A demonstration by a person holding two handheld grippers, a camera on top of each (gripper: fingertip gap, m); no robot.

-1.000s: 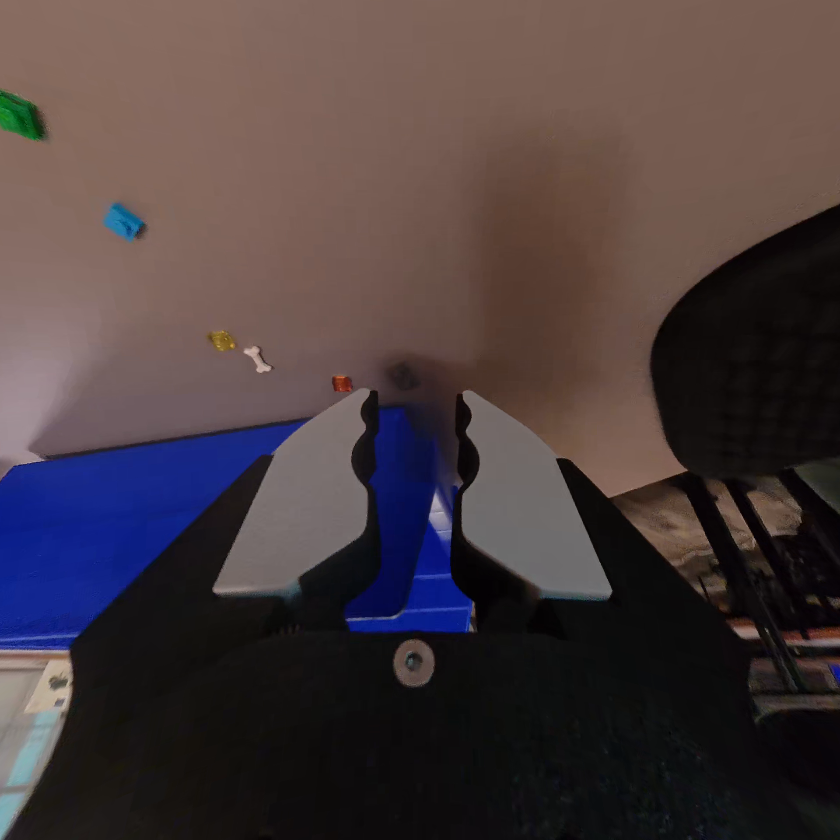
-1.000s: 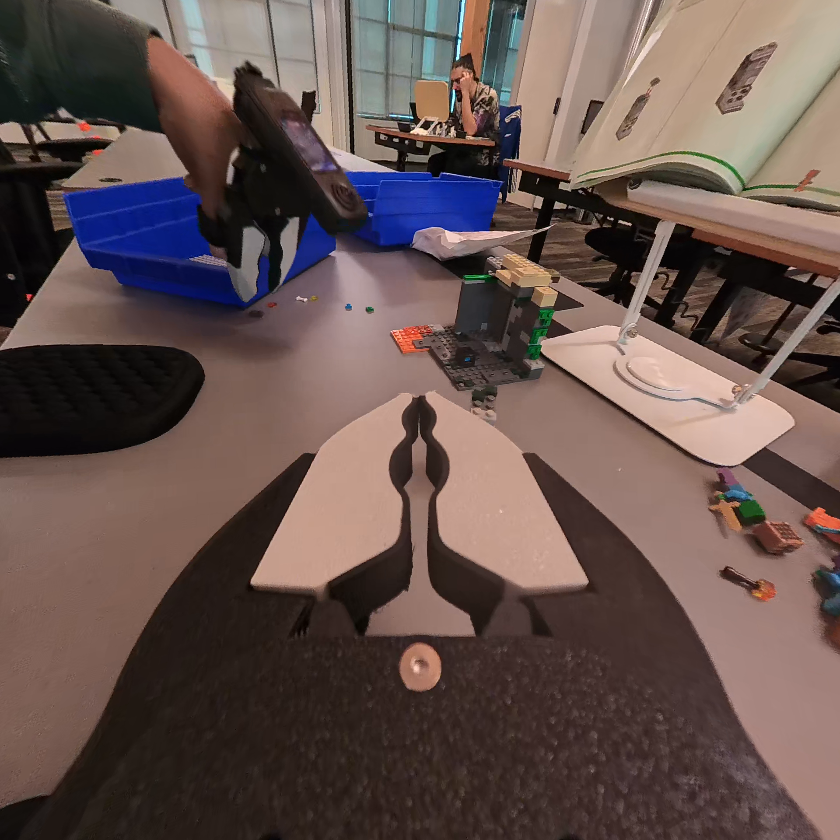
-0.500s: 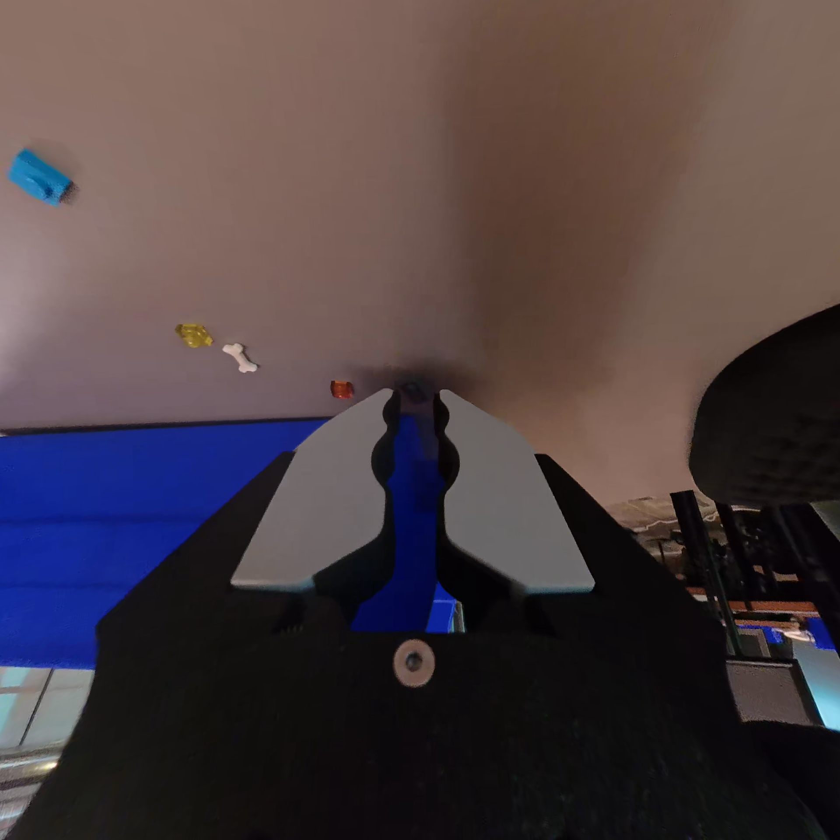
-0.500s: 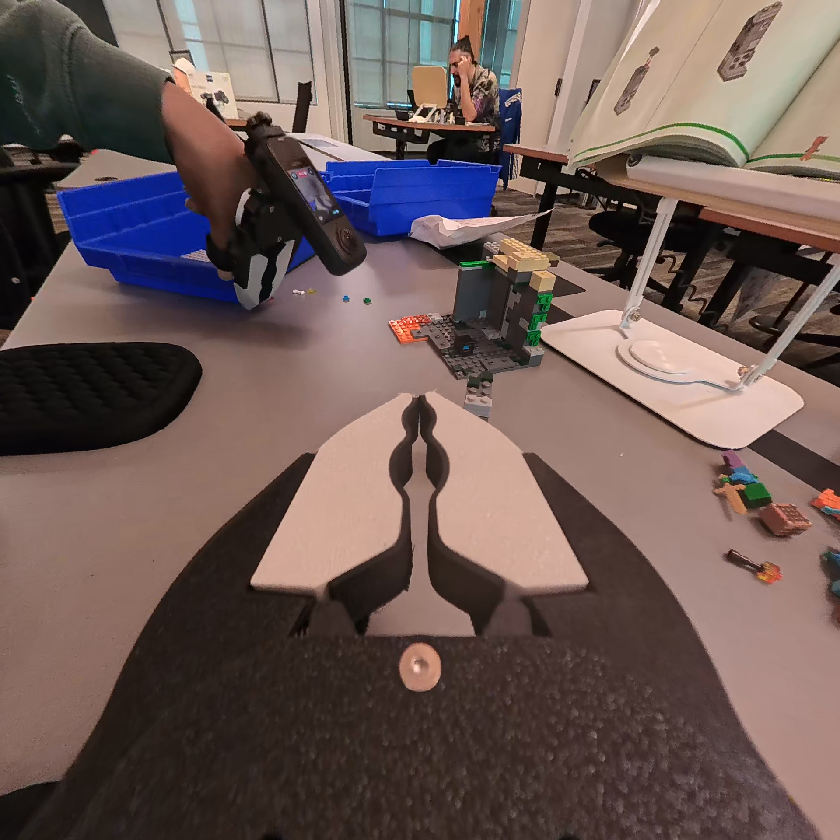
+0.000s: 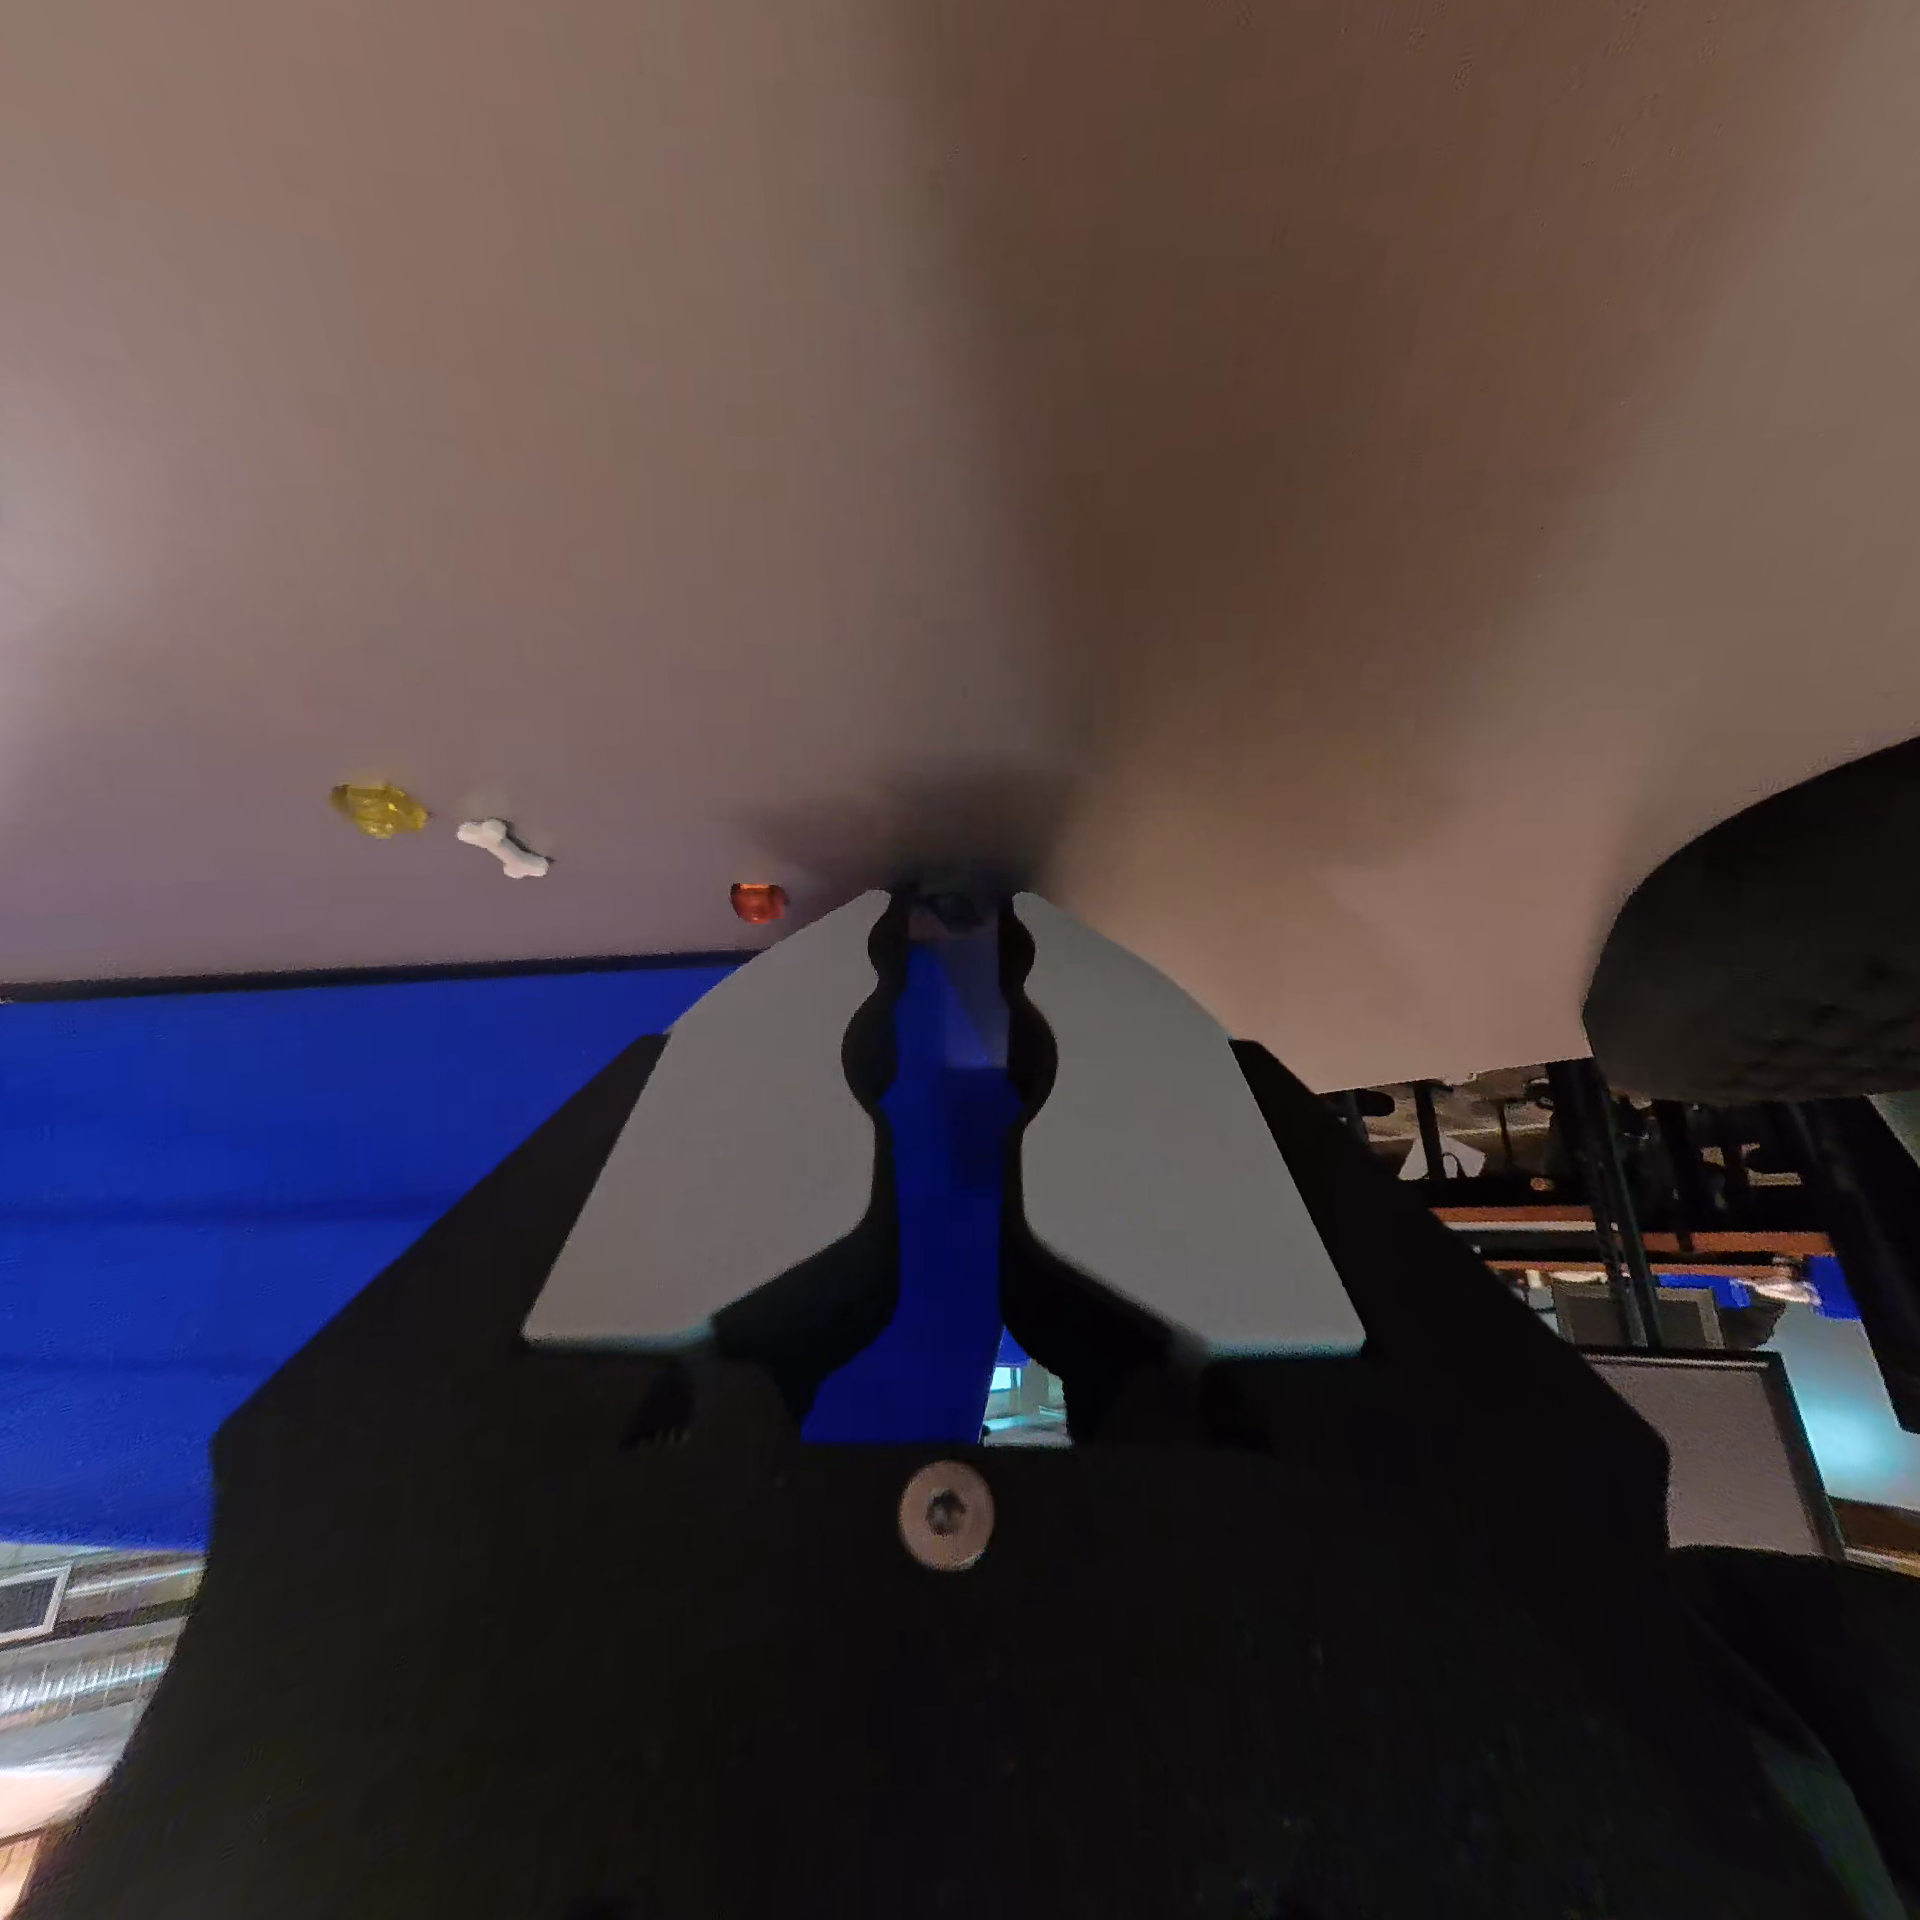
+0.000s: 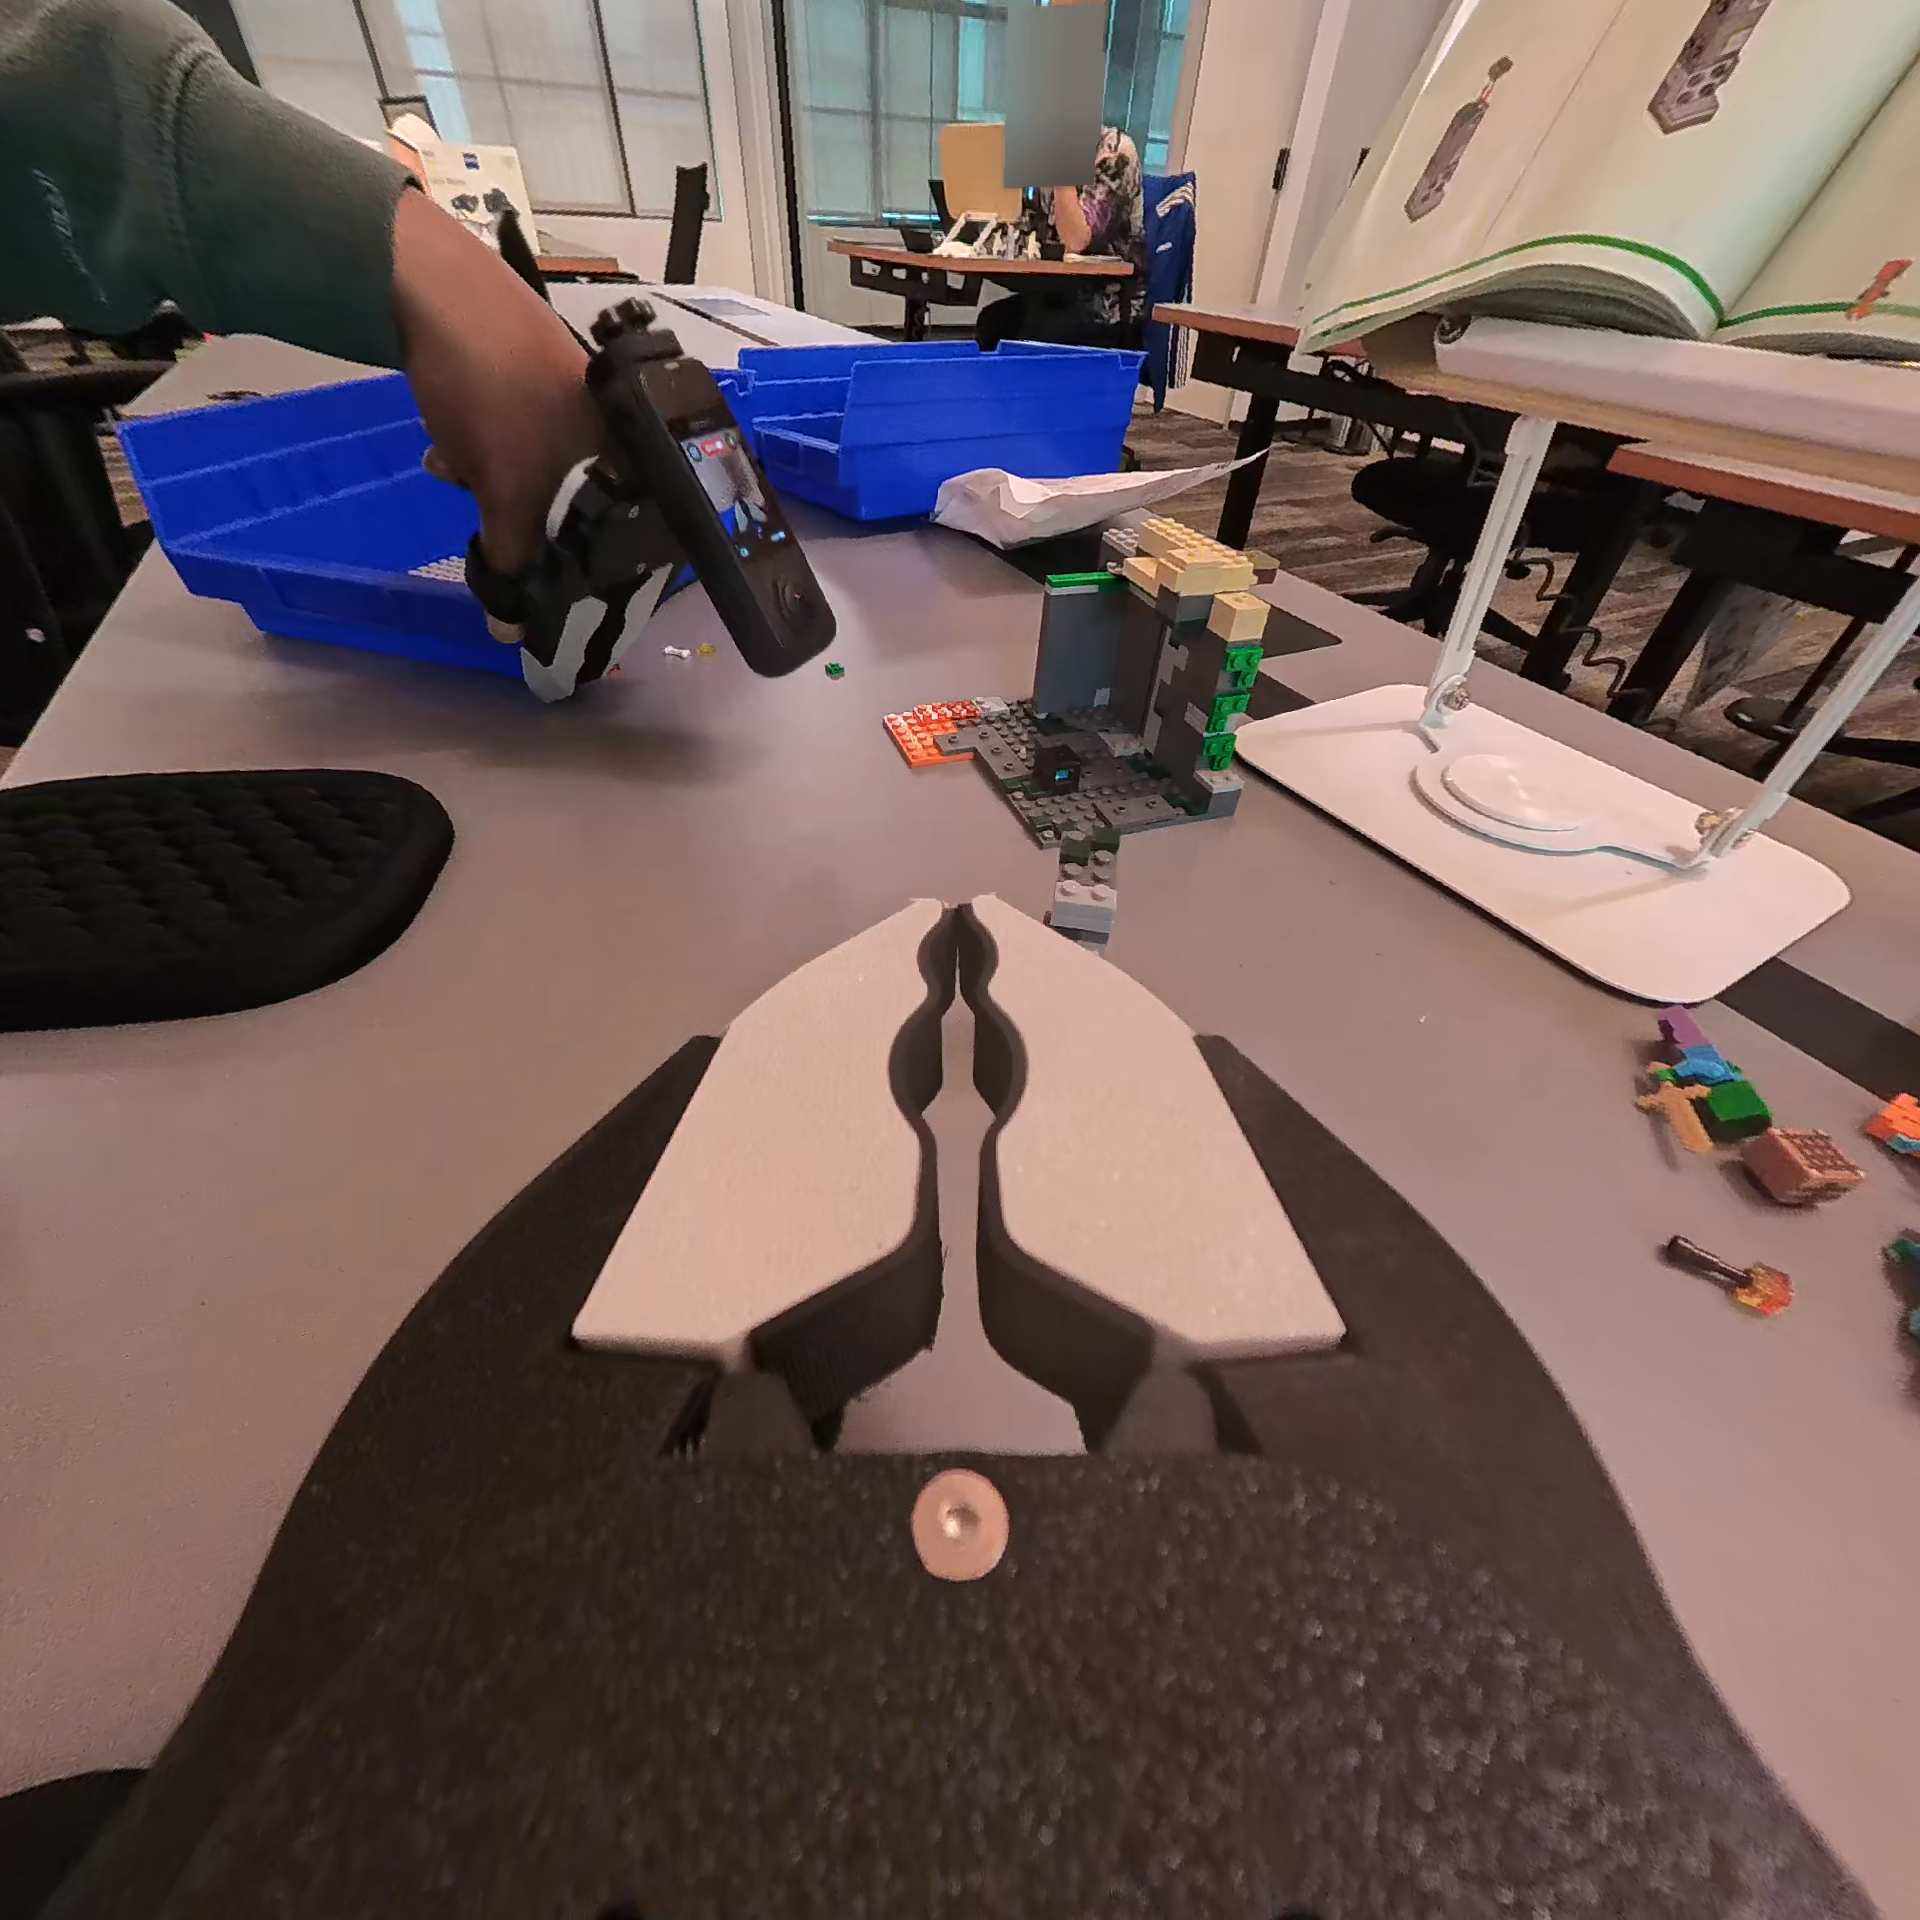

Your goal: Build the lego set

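Left wrist view looks steeply down, close to the table; right wrist view faces level across it; both show the blue bin.

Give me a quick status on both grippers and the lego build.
Left gripper down at table, closing around small dark piece. Right gripper shut, empty. Lego build untouched mid-table. Blue bin close behind left gripper.
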